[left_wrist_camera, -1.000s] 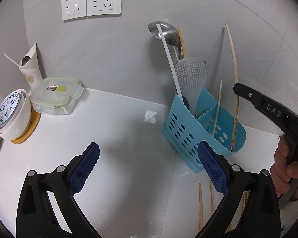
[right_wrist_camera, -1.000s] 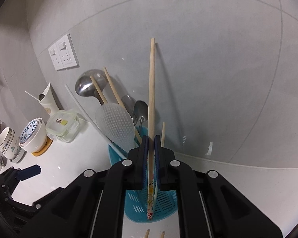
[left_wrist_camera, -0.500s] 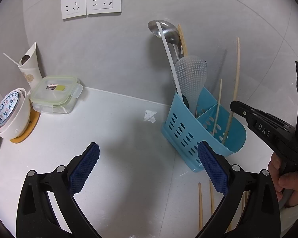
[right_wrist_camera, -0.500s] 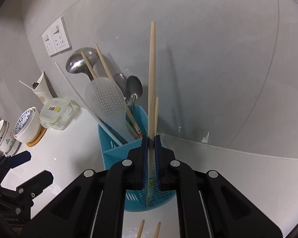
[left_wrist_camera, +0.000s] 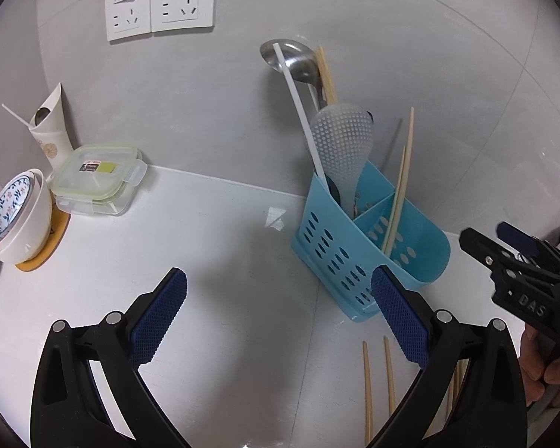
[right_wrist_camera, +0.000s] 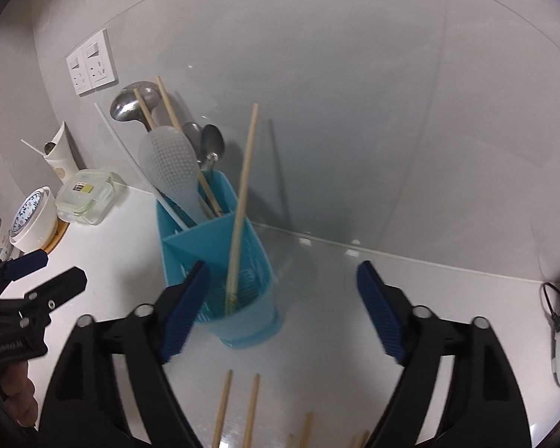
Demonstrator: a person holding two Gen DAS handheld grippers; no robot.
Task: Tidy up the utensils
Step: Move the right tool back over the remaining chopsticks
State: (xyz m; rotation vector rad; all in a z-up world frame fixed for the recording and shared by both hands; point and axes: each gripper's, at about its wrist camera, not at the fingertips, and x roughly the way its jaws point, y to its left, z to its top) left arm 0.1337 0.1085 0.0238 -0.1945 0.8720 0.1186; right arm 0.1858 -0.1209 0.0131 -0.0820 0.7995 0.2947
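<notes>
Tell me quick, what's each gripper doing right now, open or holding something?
Left gripper: open, holding nothing.
Right gripper: open, jaws just opened, nothing between them; the chopstick now stands free in the blue utensil holder.

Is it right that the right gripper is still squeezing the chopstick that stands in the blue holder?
Not quite. The right gripper has just been opening and squeezes nothing; its jaws stand wide apart. The chopstick stands free in the blue holder, leaning against the wall. The right wrist view shows it.
</notes>
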